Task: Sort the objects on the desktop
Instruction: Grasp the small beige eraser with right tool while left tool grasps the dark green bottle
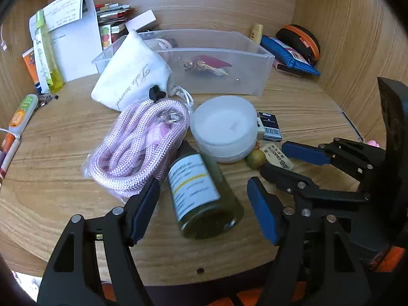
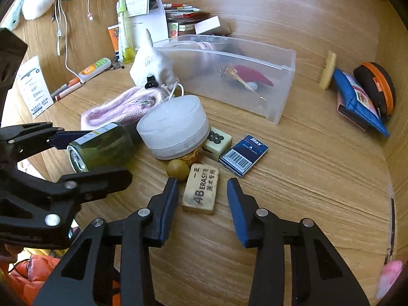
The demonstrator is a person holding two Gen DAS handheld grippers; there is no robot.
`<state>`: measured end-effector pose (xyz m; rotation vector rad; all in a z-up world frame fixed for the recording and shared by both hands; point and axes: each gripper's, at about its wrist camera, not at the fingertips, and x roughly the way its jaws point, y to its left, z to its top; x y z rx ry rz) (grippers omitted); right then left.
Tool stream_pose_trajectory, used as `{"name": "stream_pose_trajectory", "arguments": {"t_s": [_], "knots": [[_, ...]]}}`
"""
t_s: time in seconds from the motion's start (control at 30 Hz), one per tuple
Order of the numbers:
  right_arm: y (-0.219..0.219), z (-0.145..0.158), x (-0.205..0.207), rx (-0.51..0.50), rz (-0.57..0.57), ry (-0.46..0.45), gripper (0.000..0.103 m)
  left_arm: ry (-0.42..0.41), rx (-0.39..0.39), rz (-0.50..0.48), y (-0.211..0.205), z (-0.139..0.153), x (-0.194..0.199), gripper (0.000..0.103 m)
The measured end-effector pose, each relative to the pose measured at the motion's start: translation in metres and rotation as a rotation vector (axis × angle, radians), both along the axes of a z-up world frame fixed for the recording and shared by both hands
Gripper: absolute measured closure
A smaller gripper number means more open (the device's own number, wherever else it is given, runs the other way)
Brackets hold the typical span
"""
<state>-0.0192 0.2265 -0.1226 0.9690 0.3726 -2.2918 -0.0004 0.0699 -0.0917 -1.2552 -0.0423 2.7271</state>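
A green glass bottle (image 1: 204,191) with a white label lies on its side on the wooden desk, between the blue pads of my left gripper (image 1: 203,179). Both pads stand clear of the glass, so that gripper is open. In the right wrist view the same bottle (image 2: 102,148) shows at the left inside the left gripper (image 2: 98,155). A worn 4B eraser (image 2: 201,191) lies flat between the fingers of my right gripper (image 2: 202,179), with a narrow gap on each side. The left wrist view shows that right gripper (image 1: 274,156) straddling the eraser (image 1: 278,155).
A round white jar (image 2: 173,127), a small olive ball (image 2: 177,169), a mahjong tile (image 2: 219,141) and a blue staple box (image 2: 243,154) crowd the eraser. Bagged pink rope (image 1: 137,150) and a white pouch (image 1: 130,79) lie left; a clear bin (image 1: 255,76) stands behind.
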Motion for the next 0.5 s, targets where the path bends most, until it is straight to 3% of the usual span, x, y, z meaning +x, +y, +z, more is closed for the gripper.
{"name": "stream_pose_trajectory", "arguments": {"t_s": [0.07,0.1,0.2,0.3,0.5], "knots": [[0.000,0.000,-0.002,0.003,-0.001,-0.003,0.071,0.007,-0.005,0.007,-0.001,-0.001,-0.001,0.036],[0.000,0.001,-0.002,0.002,0.002,-0.007,0.079,0.011,-0.011,0.010,-0.002,-0.002,0.000,0.043],[0.002,0.002,-0.002,0.004,0.005,-0.015,0.081,0.013,-0.025,0.023,-0.006,-0.004,0.002,0.062],[0.008,0.002,-0.003,-0.013,-0.003,-0.030,0.081,0.006,0.022,0.033,-0.017,-0.005,0.004,0.062],[0.023,0.006,-0.003,-0.055,-0.035,-0.041,0.081,0.040,0.040,0.034,-0.020,0.005,0.012,0.062]]}}
